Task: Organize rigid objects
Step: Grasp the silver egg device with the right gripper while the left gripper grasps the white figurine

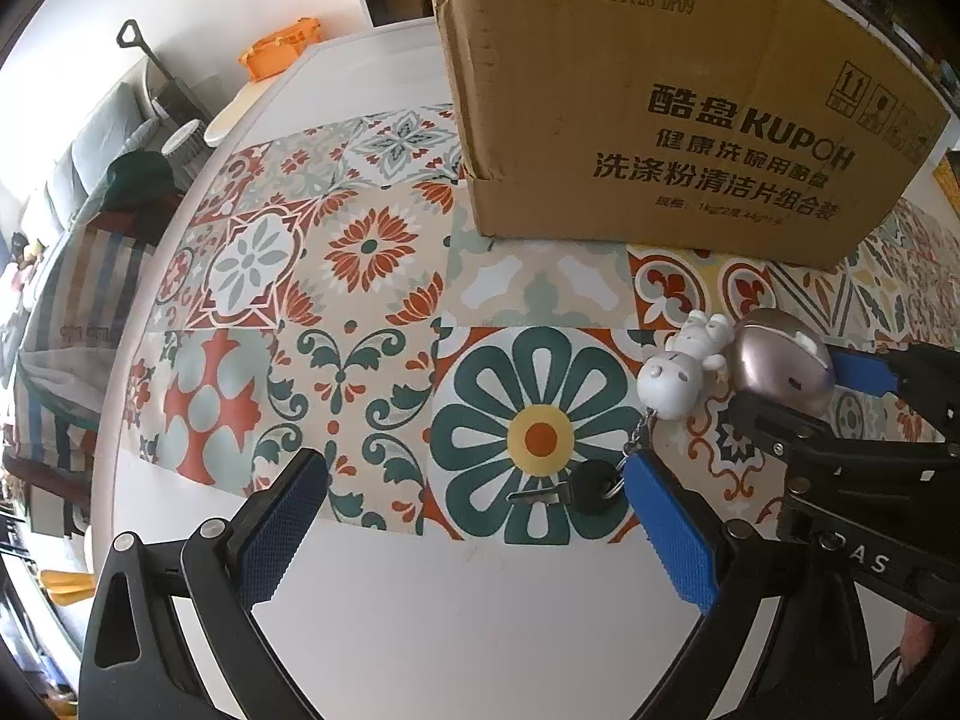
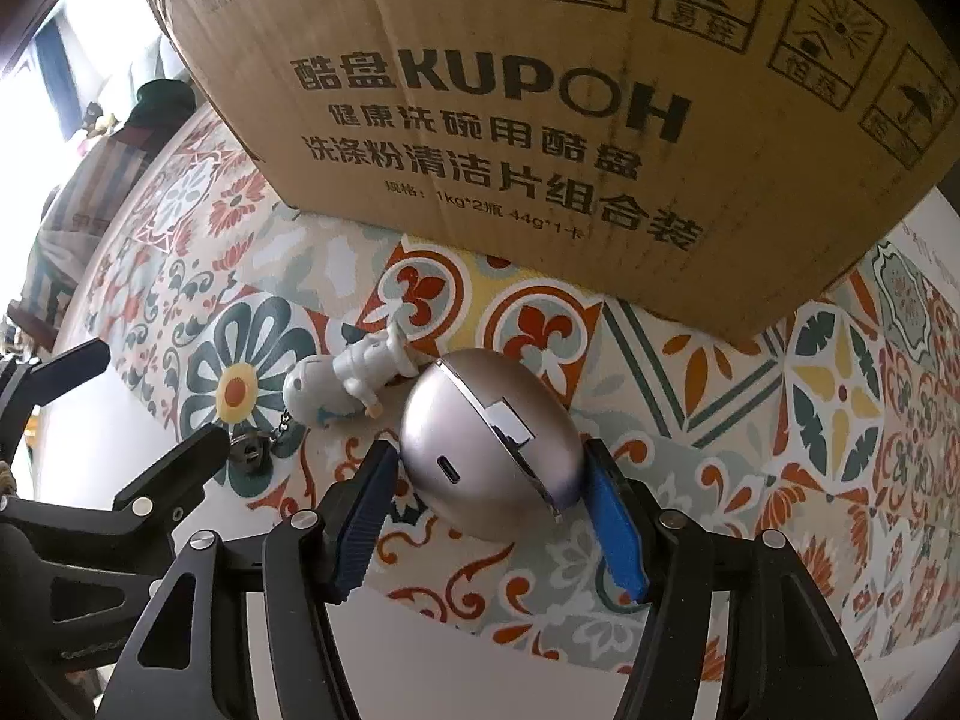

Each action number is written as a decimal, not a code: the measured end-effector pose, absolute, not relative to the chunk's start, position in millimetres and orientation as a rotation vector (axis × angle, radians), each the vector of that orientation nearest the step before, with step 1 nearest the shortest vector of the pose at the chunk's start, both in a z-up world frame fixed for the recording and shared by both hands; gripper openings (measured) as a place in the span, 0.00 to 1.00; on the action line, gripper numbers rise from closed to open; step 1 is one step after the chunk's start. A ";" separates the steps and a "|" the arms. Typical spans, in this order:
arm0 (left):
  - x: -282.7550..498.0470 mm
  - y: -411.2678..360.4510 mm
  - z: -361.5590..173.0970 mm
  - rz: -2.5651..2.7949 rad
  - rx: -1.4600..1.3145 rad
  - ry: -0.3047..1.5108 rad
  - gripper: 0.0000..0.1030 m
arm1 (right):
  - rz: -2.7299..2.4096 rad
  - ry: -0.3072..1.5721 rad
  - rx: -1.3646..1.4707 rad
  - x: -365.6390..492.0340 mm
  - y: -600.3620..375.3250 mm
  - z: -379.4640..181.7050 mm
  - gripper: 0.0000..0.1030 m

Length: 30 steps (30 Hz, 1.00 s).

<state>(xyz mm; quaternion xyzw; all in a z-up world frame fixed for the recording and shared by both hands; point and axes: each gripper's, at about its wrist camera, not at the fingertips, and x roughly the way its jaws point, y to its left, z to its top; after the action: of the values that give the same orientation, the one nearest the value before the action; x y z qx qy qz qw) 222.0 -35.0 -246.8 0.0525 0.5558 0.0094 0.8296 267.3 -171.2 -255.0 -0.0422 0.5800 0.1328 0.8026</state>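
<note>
The silver egg-shaped case [image 2: 489, 450] lies on the patterned mat [image 1: 372, 312] on the table, in front of the cardboard box [image 1: 660, 90]. The right gripper [image 2: 489, 504] has its jaws spread to either side of the case; the right pad looks to touch it, the left pad stands just off, so it is not yet clamped. Just beside the case lies the white figure keychain [image 1: 678, 372] with its black key [image 1: 591, 486]. The left gripper [image 1: 474, 516] is open wide with nothing between its pads; its right pad sits next to the key ring. Both things are outside the box, so, judging by this, the sorting is at an early stage: neither is lifted, and whether the box already holds anything cannot be seen.
</note>
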 end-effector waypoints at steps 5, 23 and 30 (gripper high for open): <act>222.5 -34.1 -247.3 0.010 0.107 1.172 0.97 | 0.281 1.240 -0.094 270.9 -163.2 -257.2 0.58; 218.0 -57.7 -241.4 -0.216 0.198 1.078 0.86 | 0.143 1.232 0.067 234.6 -201.9 -231.7 0.57; 219.1 -78.3 -253.8 -0.320 0.268 1.064 0.73 | 0.087 1.245 0.080 219.2 -216.7 -232.7 0.57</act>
<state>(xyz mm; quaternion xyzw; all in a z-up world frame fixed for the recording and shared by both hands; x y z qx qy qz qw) 219.1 -78.3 -253.8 0.1267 0.5037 -0.1513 0.8411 219.2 -216.7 -232.7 0.0374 0.5826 0.0408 0.8109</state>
